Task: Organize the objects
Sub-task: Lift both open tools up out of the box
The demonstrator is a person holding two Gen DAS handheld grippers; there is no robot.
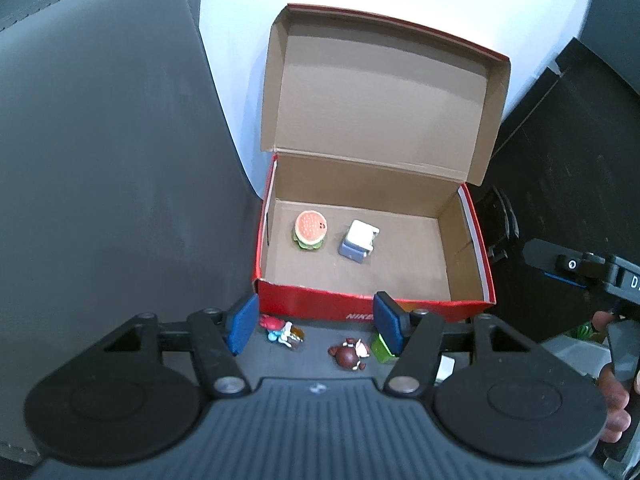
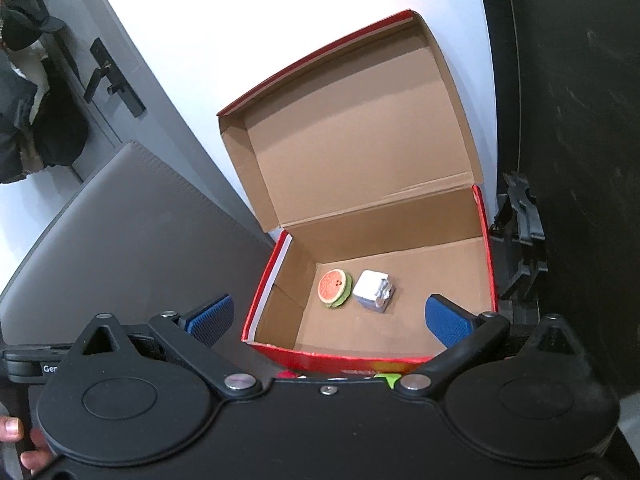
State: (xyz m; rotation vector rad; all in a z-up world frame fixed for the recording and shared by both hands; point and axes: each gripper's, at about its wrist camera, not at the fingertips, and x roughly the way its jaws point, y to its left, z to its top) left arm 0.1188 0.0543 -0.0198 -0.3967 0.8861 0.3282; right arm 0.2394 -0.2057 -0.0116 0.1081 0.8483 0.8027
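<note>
Cardboard-brown inside and red outside, the shoe box (image 1: 372,304) stands open on the dark bench (image 1: 120,200), lid tipped back against the white wall. In the left wrist view a burger toy (image 1: 310,231) and a small blue-and-white cube toy (image 1: 359,242) already lie on the box floor, toward its left and back. Just outside the front wall, three toys wait on the bench: a red-and-blue figure (image 1: 282,330), a brown figure (image 1: 349,354) and a green block (image 1: 380,347). The left gripper (image 1: 314,324) hangs over them with its blue pads wide apart, holding nothing. To pick well, I judge it should centre on one toy, likely the brown figure between the pads, and come straight down so it does not knock the neighbours. White letters on the front wall read "NIKE", partly hidden.

From the right wrist view, the right gripper (image 2: 328,318) is also spread open and empty, aimed over the box's front edge. Lettering on the front wall is too blurred to read; the other tool at the left edge shows "Gen".
</note>
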